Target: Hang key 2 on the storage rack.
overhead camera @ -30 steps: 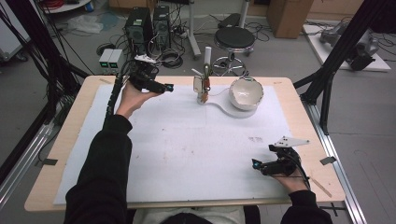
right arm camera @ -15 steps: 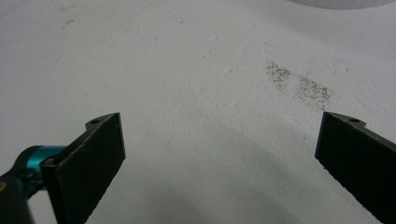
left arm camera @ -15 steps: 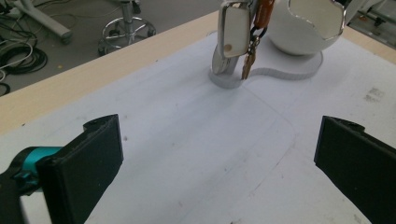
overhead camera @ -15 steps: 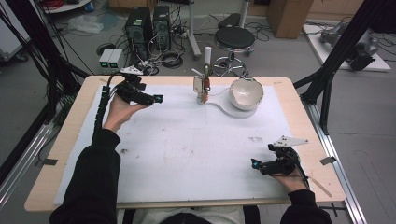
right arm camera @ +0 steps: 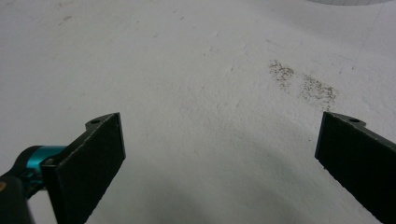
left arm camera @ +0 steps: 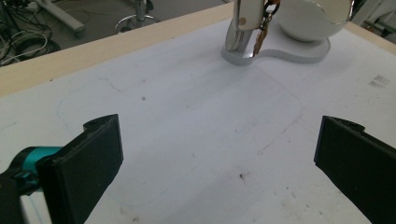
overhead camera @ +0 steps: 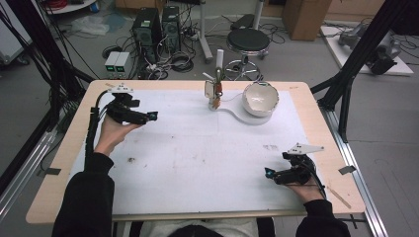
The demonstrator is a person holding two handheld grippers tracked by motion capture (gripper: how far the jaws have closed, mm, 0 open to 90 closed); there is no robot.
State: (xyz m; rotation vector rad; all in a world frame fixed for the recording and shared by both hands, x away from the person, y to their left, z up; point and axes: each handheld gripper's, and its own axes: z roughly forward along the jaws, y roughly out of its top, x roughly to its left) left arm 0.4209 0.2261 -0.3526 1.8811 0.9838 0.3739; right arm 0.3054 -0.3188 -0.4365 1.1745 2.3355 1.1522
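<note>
my left claw [overhead camera: 148,117] hangs wide open and empty over the matte white sheet on the wooden counter [overhead camera: 64,163], aimed at the small stand with a bunch of metal keys [left arm camera: 261,32], well apart. a glossy round white bowl [overhead camera: 260,98] sits just beside it. my right claw [overhead camera: 269,173] gapes empty over speckled white surface.

No text, label or number is legible — not on anything.
</note>
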